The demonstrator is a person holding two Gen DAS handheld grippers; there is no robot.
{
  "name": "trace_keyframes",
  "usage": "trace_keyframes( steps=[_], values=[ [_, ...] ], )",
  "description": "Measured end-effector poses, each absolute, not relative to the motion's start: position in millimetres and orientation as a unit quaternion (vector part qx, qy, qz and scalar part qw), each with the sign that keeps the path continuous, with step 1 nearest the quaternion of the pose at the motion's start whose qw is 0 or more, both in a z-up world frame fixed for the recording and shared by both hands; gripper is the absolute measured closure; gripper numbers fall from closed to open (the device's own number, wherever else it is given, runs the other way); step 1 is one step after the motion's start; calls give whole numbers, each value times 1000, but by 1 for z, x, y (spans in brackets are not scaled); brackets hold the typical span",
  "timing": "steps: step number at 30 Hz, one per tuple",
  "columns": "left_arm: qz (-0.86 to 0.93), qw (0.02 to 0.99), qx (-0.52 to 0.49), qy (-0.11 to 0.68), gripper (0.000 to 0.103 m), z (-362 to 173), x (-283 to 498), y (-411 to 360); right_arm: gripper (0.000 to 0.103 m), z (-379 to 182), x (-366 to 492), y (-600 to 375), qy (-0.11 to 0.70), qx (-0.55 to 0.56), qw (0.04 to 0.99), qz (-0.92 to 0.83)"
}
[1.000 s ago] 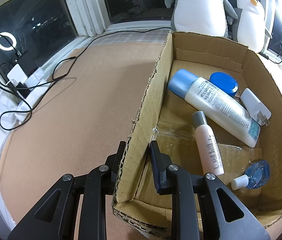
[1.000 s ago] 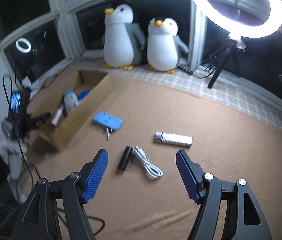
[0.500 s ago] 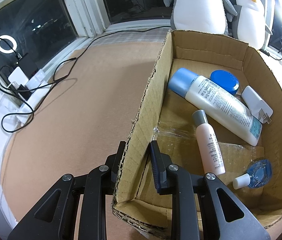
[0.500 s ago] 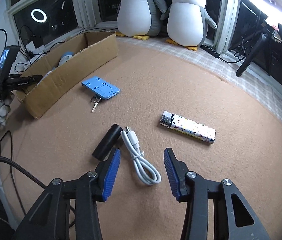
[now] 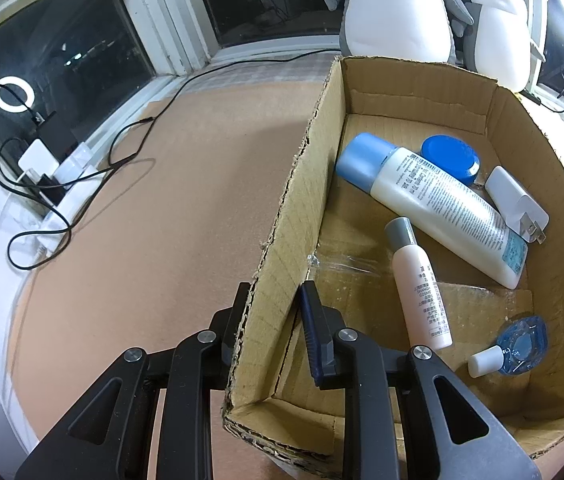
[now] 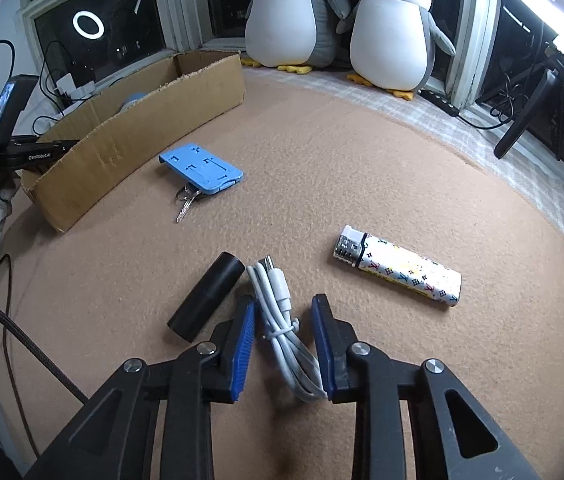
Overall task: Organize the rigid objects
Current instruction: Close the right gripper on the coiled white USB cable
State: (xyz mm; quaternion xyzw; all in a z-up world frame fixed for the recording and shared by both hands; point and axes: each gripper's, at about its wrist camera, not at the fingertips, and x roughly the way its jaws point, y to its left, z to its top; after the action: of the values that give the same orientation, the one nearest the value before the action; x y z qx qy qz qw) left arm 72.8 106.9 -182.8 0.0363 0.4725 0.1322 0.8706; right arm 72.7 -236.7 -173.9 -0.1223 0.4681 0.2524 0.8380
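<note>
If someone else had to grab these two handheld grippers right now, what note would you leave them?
Left gripper: straddling the cardboard box side wall, apparently steadying it.
Right gripper: open, fingers either side of the bundled white cable, not yet closed.
Already in the box: large white bottle, small bottle, blue jar, white plug, small blue dropper bottle.
On the mat: black cylinder beside the cable, lighter, blue card holder with keys.
Left to do: probably box those.

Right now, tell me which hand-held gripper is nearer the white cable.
Right. The right hand-held gripper straddles the white cable; the left hand-held gripper grips the cardboard box wall.
</note>
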Motion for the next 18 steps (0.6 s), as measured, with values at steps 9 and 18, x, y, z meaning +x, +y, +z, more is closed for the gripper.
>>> trace_keyframes(
  steps=[9,18],
  values=[
    [133,871,36,472,80,-182,73,107,90,-175,74,-244,466,-87,849,232],
    [133,872,34,470,80,-182,72,108,90,-163,75,-247,465,-51,858,210]
  ],
)
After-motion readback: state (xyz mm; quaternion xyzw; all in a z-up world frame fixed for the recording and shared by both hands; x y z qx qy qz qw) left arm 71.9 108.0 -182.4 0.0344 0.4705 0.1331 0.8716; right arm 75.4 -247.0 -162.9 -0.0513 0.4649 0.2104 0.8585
